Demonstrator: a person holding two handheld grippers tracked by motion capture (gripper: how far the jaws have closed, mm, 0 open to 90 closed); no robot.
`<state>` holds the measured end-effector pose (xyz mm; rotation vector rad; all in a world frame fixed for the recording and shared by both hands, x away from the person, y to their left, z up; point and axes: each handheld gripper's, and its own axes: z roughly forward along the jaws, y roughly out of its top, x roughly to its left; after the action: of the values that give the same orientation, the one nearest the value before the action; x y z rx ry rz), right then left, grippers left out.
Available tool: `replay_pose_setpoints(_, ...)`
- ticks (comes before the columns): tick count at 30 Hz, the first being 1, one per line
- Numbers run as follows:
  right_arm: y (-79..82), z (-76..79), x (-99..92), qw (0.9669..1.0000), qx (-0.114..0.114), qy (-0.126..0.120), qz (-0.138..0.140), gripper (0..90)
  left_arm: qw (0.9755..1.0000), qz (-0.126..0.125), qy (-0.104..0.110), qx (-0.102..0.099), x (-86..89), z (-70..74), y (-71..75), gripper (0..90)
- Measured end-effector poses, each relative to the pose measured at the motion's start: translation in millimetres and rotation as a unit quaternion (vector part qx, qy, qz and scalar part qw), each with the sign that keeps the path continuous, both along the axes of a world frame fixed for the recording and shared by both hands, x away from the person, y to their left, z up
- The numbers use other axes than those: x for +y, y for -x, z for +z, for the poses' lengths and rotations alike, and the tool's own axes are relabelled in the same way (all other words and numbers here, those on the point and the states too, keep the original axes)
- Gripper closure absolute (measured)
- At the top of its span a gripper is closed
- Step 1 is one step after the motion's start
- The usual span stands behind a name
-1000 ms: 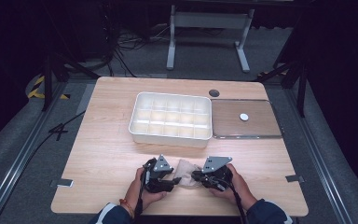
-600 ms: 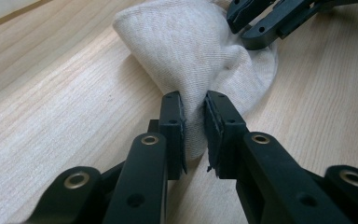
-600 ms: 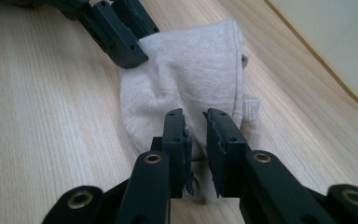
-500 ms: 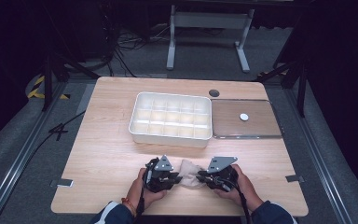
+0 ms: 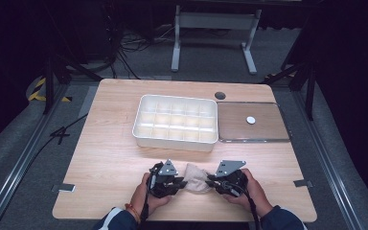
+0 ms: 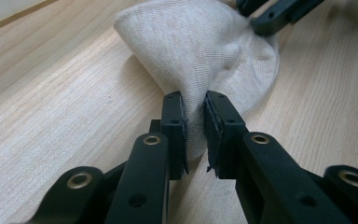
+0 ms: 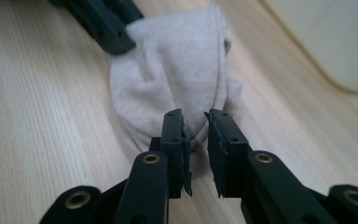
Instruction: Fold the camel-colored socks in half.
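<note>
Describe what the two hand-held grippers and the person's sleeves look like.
Each hand-held gripper, left and right, is black with a grey three-cornered plate on top. The jaws are black bars with brass-coloured rivets and dark, rough-edged pads. The sleeves are dark blue, and an orange band circles the left wrist.

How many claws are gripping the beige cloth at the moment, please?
2: the left claw pinches the cloth at one end, and the right claw pinches its opposite end, near the table's front edge.
</note>
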<state>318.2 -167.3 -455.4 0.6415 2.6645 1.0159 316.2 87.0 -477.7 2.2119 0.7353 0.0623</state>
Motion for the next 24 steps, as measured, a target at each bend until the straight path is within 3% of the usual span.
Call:
replay_pose_setpoints(4,1.4,7.9,-1.0,0.9986,-0.019,-0.048,-0.005,79.1,1.0000,0.001,-0.001,-0.001,-0.2,0.3,1.1,78.5)
replay_pose_setpoints(6,3.2,7.0,4.9,0.9983,-0.025,-0.053,0.001,79.1,1.0000,0.001,0.001,-0.001,-0.3,0.2,1.1,78.5)
replay_pose_setpoints(12,1.5,-10.4,22.0,0.9997,-0.012,-0.019,0.011,80.0,1.0000,-0.001,0.009,0.001,0.1,3.1,2.3,80.1)
replay_pose_setpoints(16,-0.9,-10.7,23.3,0.9998,-0.006,-0.018,0.010,80.0,0.9996,-0.006,0.029,0.002,1.6,6.9,2.0,81.0)
replay_pose_setpoints(18,0.0,-11.2,25.6,0.9998,-0.013,-0.012,0.007,80.2,0.9987,-0.002,0.051,0.008,1.5,7.8,2.0,81.2)
replay_pose_setpoints(24,4.4,-10.2,34.0,0.9993,-0.033,0.011,0.012,80.6,0.9964,0.000,0.084,0.012,0.4,11.1,2.4,81.2)
